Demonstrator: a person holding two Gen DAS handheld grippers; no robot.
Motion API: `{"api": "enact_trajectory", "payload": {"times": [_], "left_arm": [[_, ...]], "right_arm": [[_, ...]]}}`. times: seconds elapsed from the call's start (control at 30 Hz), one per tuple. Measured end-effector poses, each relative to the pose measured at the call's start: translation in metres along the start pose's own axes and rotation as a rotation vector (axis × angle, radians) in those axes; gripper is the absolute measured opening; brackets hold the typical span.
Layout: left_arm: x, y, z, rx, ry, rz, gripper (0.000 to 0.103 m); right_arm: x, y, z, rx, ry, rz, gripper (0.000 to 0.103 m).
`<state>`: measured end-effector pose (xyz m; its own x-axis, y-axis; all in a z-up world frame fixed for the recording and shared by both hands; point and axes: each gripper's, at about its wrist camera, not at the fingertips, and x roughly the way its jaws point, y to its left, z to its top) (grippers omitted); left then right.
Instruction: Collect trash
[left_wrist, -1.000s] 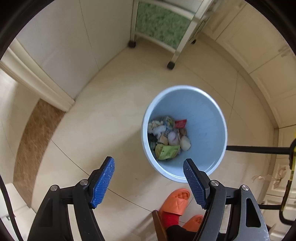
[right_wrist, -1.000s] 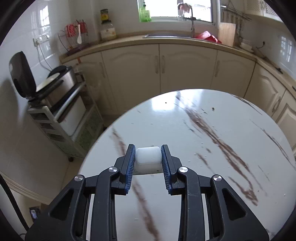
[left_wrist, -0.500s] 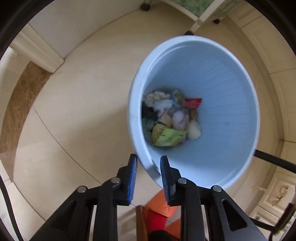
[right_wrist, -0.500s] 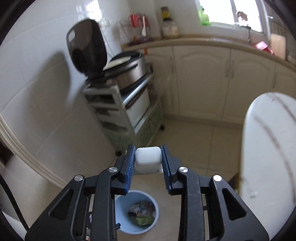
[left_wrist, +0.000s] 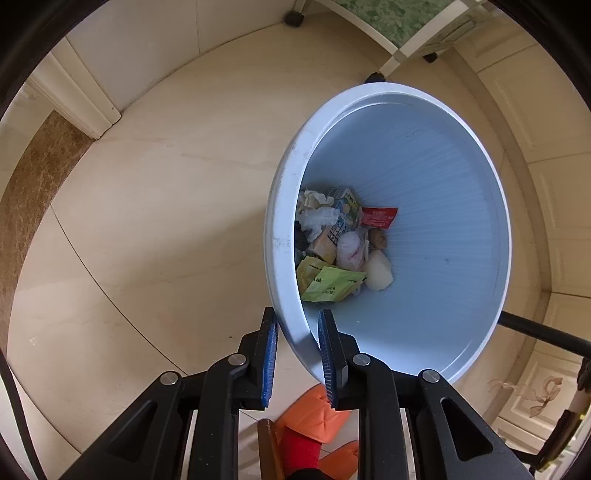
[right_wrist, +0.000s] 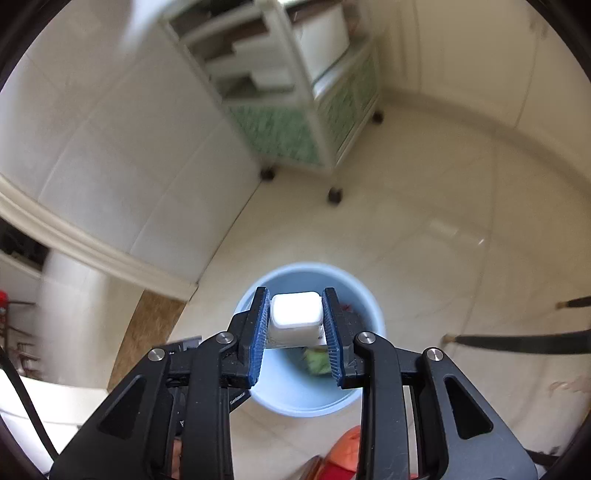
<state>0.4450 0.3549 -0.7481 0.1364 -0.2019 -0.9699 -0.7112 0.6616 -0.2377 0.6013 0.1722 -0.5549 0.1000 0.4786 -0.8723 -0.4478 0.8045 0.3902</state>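
Note:
A light-blue trash bin (left_wrist: 424, 184) stands on the tiled floor with several wrappers and crumpled scraps (left_wrist: 340, 251) at its bottom. My left gripper (left_wrist: 296, 314) points down at the bin's near edge. It is shut on the rim, one blue pad outside the wall and one inside. In the right wrist view, my right gripper (right_wrist: 295, 291) is shut on a small white plastic box (right_wrist: 295, 314). It hangs above the bin (right_wrist: 295, 391), whose opening shows behind and below the box.
A white wheeled cart with green panels (right_wrist: 295, 122) stands by the tiled wall beyond the bin. A person's orange slippers (left_wrist: 314, 410) are close to the bin's near side. A black rod (left_wrist: 543, 332) crosses at the right, before cream cabinet doors (left_wrist: 554, 206).
My left gripper came down onto the bin's rim and closed on it. My right gripper swung off the marble table and down over the bin, still gripping the white box.

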Motion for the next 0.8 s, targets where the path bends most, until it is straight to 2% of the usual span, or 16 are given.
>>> {"api": "enact_trajectory", "payload": {"times": [0.1,0.13,0.17,0.23,0.33,0.4,0.47,0.57,0.63,0.67,0.7,0.8], "left_arm": [[-0.001,0.0,-0.004,0.0,0.0,-0.007,0.018],[-0.005,0.0,-0.005,-0.001,0.0,-0.008,0.018],[-0.011,0.002,-0.005,-0.001,0.001,-0.01,0.018],[-0.01,0.002,-0.006,-0.002,0.001,-0.011,0.018],[-0.02,0.008,-0.006,-0.01,0.002,-0.017,0.018],[-0.026,0.01,-0.006,-0.016,-0.003,-0.017,0.018],[-0.033,0.012,-0.007,-0.034,-0.017,-0.015,0.019],[-0.052,0.017,-0.008,-0.059,-0.04,-0.026,0.031],[-0.074,0.016,-0.011,-0.051,-0.072,0.02,0.035],[-0.092,0.013,-0.015,-0.033,-0.114,0.044,0.035],[-0.115,0.007,-0.02,-0.002,-0.177,0.06,0.037],[-0.177,-0.018,-0.039,0.093,-0.328,0.084,0.061]], "right_arm": [[0.012,-0.006,-0.007,0.034,0.027,0.051,0.028],[0.012,-0.008,-0.008,0.04,0.034,0.053,0.032],[0.011,-0.008,-0.009,0.044,0.034,0.059,0.041],[0.005,-0.01,-0.009,0.05,0.026,0.049,0.046],[-0.011,-0.003,-0.01,0.036,-0.007,0.002,0.07],[-0.029,0.007,-0.009,0.0,-0.038,-0.029,0.071],[-0.051,0.019,-0.011,-0.028,-0.074,-0.067,0.076],[-0.087,0.035,-0.014,-0.065,-0.13,-0.135,0.077],[-0.113,0.044,-0.018,-0.078,-0.165,-0.166,0.08],[-0.126,0.048,-0.019,-0.08,-0.186,-0.177,0.087],[-0.142,0.051,-0.022,-0.081,-0.21,-0.187,0.089],[-0.204,0.06,-0.034,-0.082,-0.309,-0.222,0.089]]}}
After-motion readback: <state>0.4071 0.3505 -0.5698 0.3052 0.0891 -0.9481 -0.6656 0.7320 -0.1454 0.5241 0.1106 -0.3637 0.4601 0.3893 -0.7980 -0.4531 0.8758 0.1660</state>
